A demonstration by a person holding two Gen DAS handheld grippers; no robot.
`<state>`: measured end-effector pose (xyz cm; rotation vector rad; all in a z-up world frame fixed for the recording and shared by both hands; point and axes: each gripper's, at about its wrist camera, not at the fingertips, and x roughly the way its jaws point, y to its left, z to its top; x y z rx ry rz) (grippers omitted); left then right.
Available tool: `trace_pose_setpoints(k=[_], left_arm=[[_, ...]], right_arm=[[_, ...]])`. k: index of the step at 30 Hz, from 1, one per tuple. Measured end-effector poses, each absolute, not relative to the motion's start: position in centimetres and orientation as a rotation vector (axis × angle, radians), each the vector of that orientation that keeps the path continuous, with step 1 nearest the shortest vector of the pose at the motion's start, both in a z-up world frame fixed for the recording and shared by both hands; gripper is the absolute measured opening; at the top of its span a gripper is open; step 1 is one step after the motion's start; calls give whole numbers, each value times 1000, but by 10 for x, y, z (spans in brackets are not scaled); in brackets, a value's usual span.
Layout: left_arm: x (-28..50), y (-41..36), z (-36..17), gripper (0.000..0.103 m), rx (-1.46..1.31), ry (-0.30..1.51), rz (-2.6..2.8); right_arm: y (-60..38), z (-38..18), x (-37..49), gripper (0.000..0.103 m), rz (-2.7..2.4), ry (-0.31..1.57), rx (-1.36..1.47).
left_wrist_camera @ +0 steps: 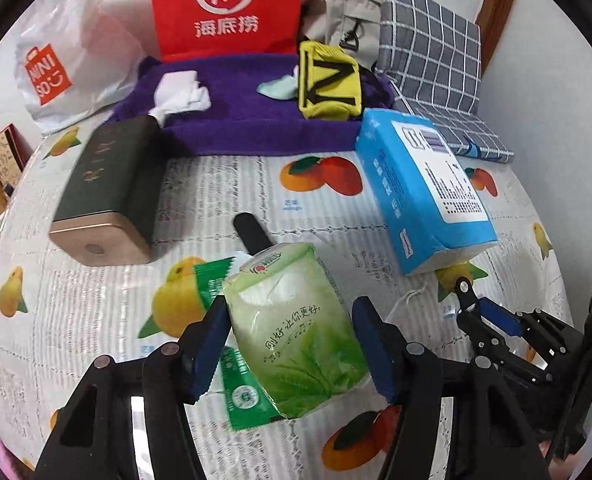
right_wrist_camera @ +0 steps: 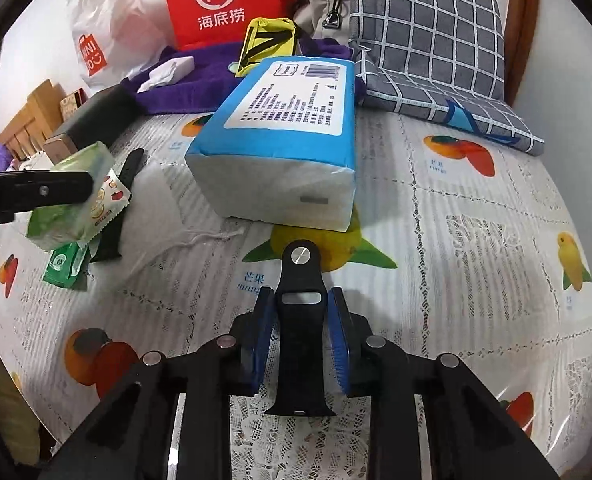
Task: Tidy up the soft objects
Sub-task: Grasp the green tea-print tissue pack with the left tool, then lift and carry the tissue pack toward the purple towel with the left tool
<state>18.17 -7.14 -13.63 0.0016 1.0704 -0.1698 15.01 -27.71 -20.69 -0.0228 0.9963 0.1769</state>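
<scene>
The left gripper [left_wrist_camera: 292,344] clasps a green tissue pack [left_wrist_camera: 296,332] between half-spread pads, lifted above a fruit-print tablecloth [left_wrist_camera: 96,280]. The right gripper [right_wrist_camera: 300,344] pinches a black watch strap [right_wrist_camera: 300,332] between narrowly set pads. Beyond lie a blue tissue pack [right_wrist_camera: 280,148], then a purple towel [left_wrist_camera: 248,116].

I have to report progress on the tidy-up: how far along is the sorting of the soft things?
Possibly done: white cloth and yellow pouch lie on the purple towel. In hand: the left gripper holds the green tissue pack; the right gripper holds a black strap. Left: blue tissue pack and green sachet on the table.
</scene>
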Motion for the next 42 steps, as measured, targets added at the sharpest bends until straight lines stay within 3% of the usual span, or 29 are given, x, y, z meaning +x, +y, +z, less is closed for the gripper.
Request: trace_pose_setpoints(k=[27, 42], left_arm=[[157, -2, -73, 60, -104, 951, -122], [178, 19, -52, 60, -120, 930, -92]], right_arm=[[-258, -91, 140, 26, 214, 820, 135], [-235, -61, 170, 26, 243, 772, 120]])
